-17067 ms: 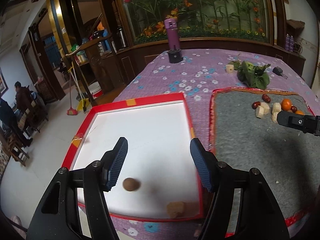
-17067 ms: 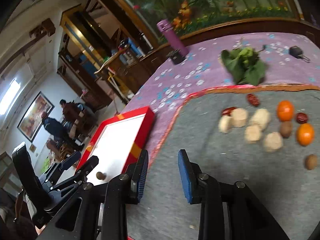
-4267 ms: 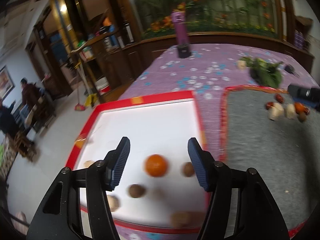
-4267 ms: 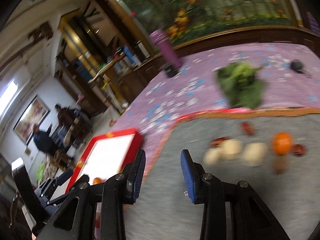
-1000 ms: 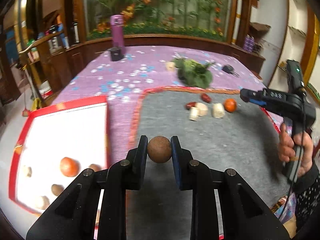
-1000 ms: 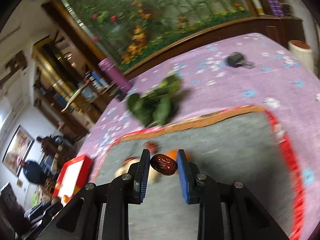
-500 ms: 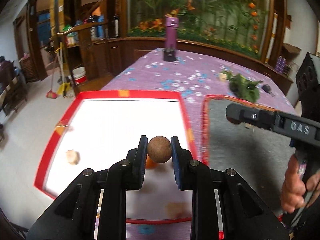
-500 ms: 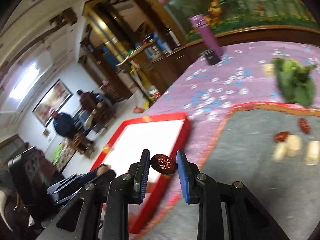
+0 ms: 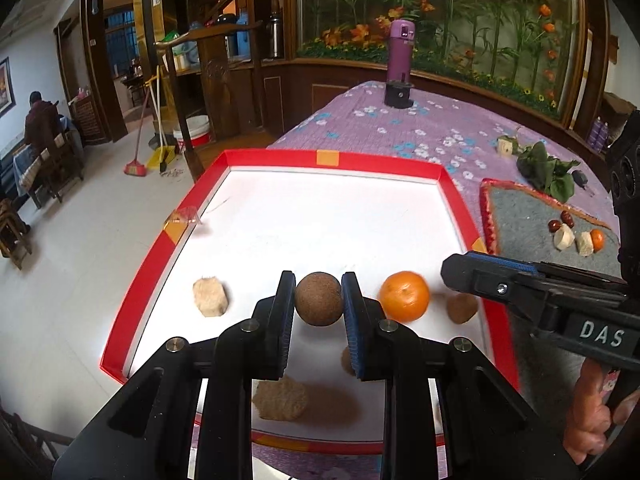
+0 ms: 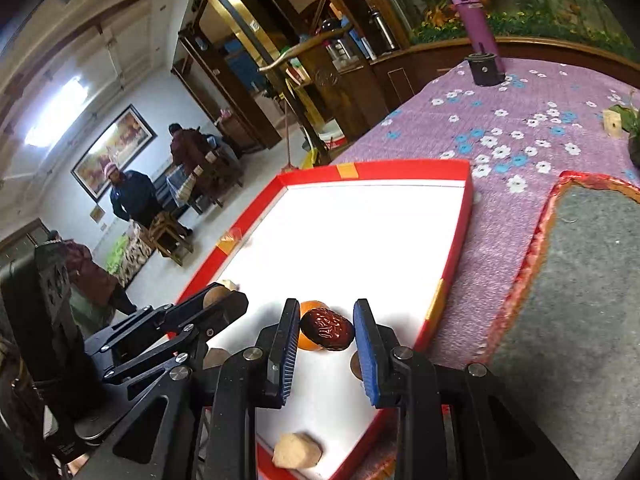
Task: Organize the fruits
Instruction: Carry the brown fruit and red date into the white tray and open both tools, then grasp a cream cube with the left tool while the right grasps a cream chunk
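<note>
The left gripper [image 9: 319, 300] clamps a brown ball fruit [image 9: 319, 299]; the right gripper [image 10: 326, 334] pinches a red date [image 10: 327, 334], half hiding an orange [image 10: 310, 342] in the red tray [image 10: 400, 171].

Black left gripper [image 9: 319, 300], blue-padded jaws, silver screws, right gripper [image 10: 327, 330] (lettered "DAS")

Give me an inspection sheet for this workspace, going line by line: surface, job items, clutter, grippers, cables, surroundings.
Surface: purple floral tablecloth; red-rimmed white tray beside grey mat.
Job's things: orange, brown fruits and pale chunks in the tray; red dates, pale chunks and an orange on the mat.
Clutter: purple bottle, leafy greens, car key.
Grippers: left gripper shut on brown round fruit; right gripper shut on red date; both over the tray.
Cables: nothing seen.
Surroundings: people seated beyond, broom, flower mural.
</note>
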`<state>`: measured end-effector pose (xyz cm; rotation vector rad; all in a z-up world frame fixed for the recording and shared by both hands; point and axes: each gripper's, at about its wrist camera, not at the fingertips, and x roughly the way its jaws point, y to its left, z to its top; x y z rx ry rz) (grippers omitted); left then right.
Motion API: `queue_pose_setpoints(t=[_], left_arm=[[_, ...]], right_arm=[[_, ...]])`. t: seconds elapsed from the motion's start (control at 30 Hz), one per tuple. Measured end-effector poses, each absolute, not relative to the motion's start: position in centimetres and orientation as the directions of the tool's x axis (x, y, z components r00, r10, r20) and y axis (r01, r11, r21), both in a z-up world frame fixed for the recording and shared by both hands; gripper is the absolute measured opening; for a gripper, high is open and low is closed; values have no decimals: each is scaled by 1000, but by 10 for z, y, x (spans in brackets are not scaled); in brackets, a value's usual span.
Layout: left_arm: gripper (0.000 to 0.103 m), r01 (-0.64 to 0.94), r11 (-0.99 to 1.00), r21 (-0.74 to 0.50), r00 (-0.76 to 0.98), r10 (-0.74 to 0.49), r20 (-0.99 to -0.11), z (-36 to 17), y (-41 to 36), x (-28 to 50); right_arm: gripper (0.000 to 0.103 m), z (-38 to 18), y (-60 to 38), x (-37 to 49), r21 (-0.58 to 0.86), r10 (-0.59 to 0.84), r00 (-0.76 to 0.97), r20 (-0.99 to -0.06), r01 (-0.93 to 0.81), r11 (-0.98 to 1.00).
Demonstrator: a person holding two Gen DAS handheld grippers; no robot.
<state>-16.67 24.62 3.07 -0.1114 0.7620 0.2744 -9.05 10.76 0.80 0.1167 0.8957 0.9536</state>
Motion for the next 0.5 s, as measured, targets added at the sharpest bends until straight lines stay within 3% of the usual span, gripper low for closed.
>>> queue_pose_setpoints(t=[0.37, 0.47, 0.5], left_arm=[[23, -299, 954, 17, 656, 219, -722, 21, 249, -163], [29, -308, 950, 41, 646, 241, -724, 21, 247, -163], [35, -315, 948, 52, 645, 254, -721, 22, 246, -164]], right_arm=[[29, -3, 119, -85, 437, 727, 252, -639, -659, 612], [35, -5, 117, -83, 461, 737, 231, -635, -652, 602], [36, -4, 114, -82, 468, 743, 231, -629, -650, 599]])
